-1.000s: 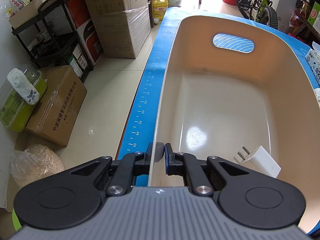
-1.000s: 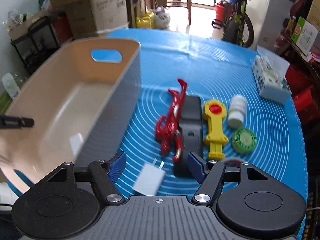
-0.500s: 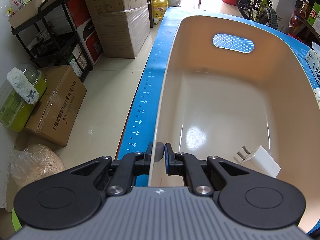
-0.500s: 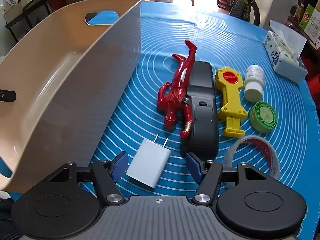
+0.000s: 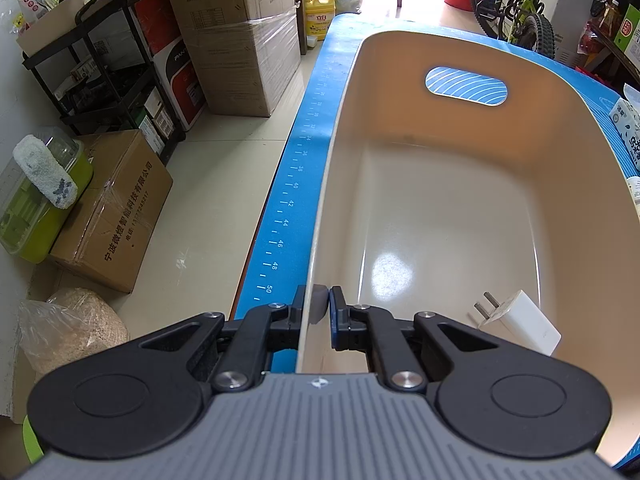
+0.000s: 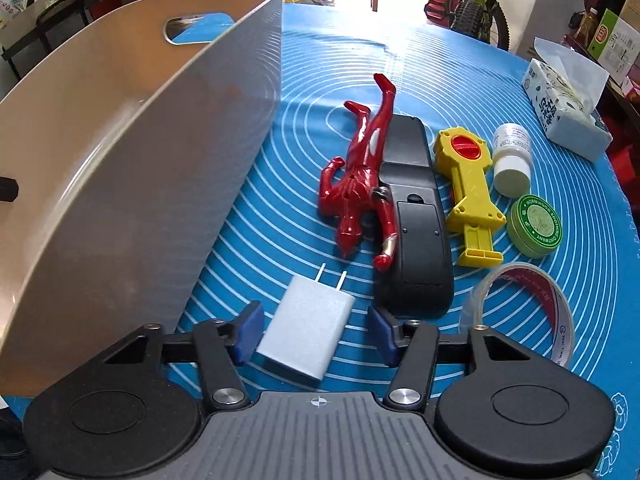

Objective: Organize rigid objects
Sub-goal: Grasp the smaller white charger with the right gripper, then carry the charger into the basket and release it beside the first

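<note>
Blue matting covers the worktop [image 6: 400, 60], where the beige bin [image 5: 460, 208] is gripped at its rim by the left claw [image 5: 316, 308]. One charger [image 5: 520, 322] is already binned. The right claw [image 6: 312, 330] is spread around a second charger [image 6: 308, 332]; six items are left.
</note>
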Tool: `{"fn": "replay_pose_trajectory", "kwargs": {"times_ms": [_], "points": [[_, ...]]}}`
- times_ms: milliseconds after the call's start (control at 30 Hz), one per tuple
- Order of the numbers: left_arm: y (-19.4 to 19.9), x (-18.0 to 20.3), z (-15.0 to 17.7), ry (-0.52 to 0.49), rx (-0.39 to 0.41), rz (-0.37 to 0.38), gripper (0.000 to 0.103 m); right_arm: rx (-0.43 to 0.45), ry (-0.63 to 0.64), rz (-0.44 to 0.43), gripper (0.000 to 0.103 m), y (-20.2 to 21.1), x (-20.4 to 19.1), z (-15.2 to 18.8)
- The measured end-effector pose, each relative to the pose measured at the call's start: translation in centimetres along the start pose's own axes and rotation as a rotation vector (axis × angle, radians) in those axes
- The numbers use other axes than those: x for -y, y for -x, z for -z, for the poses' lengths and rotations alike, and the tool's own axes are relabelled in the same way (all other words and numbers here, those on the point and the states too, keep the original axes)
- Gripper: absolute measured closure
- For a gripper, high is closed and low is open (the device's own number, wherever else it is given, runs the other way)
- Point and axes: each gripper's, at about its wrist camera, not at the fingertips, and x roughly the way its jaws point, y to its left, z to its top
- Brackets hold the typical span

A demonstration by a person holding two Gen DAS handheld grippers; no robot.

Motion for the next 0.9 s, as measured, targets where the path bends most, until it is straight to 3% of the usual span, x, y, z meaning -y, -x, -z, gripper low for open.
{"fn": "replay_pose_trajectory", "kwargs": {"times_ms": [100,400,900], "points": [[0.0,0.0,0.0,0.0,0.0,0.001,0.091,0.007,0.015,-0.008,0.061,0.2,-0.4,0.1],[0.0,0.0,0.0,0.0,0.0,0.0,0.091,0.042,-0.01,-0.014,0.061,1.2,0.0,0.1],[0.0,0.2,0.0,-0.004,-0.001,0.0,0.091,0.264,-0.074,-0.01,0.061,7.7,1.3,-2.6]]}}
